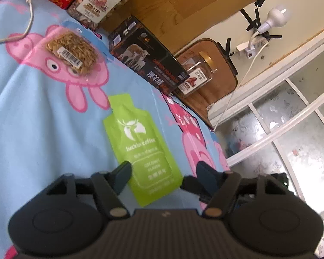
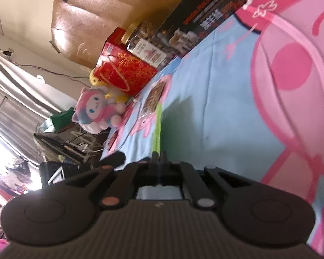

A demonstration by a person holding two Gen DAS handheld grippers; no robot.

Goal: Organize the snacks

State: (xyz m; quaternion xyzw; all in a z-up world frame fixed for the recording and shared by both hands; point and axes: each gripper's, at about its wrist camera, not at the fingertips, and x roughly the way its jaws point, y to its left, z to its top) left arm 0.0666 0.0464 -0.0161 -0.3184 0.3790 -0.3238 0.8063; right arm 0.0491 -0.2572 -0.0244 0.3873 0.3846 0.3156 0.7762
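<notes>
- The green pouch [image 1: 140, 151] lies flat on the blue cartoon-pig sheet [image 1: 43, 133], lower centre of the left wrist view; it reads "luckin coffee" under a white deer-head logo, and lower down "COCONUT FLAVOR".
- The left tool [image 1: 162, 170] has its jaws well apart, one on each side of the pouch's lower end, with no pad pressing on it.
- The right tool [image 2: 158, 157] has its jaws fully together at lower centre of its own view; a thin green edge [image 2: 157, 129] runs up from the tips, and whether it is pinched I cannot tell.
- A clear seed packet [image 1: 72, 50] with a barcode sticker lies on the sheet at upper left, apart from the pouch.
- At the top of the left wrist view stand a nut jar [image 1: 101, 2] with a Chinese label, a black box [image 1: 146, 62] with pictures of sheep and red lettering, and a gold-lidded glass jar [image 1: 198, 73].
- A white cable [image 1: 28, 21] crosses the sheet's upper left corner.
- Room: a red and gold gift box [image 2: 127, 71] and a pink plush toy [image 2: 99, 112] at centre left of the right wrist view; a brown headboard [image 2: 92, 17] above.
</notes>
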